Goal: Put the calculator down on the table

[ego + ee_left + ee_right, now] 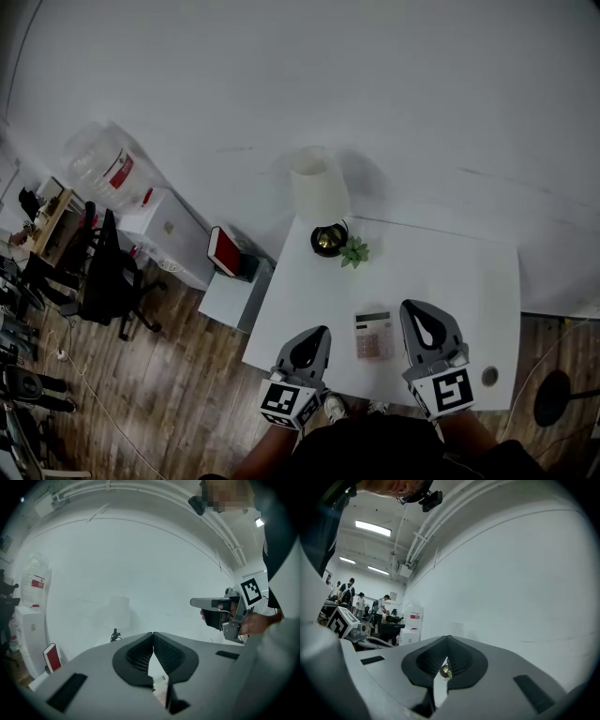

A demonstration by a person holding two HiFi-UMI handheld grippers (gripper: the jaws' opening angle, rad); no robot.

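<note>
Both tools hover level over the near part of the tabletop [469,281]. Left tool [317,336]: pads pressed together at the tips, nothing pinched. In its own view [153,634] only a slit stays below the meeting point. Right tool [412,314]: also closed up and empty, tips meeting in its own view [447,639].

The calculator [373,335] lies flat on the tabletop btwn the two tools, just beside the right one's inner side and a bit further from the left, touching neither. So the put-down looks done already.

Handling, my guess: light, stiff plastic slab, thin, smooth case, so prob slippery under hard pads. The display end, away from the tools, and the keys are the weak spots. Best hold is across the two long side edges near mid-length, not on the key face. It sits low, so pads need to come down close to the surface to catch the edges.

Hard to read:
- Near tabletop edge is covered by the tools and the person's body.
- Calc thickness can't be judged from above, and the keys are too small to read.
- Left tool view shows only a sliver of it through the slit [161,686]. Right tool view shows none.
- Beyond the tips are a plant [353,251] and a lamp [319,187].
- A brassy speck in the right tool's slit may be the lamp foot, not sure.
</note>
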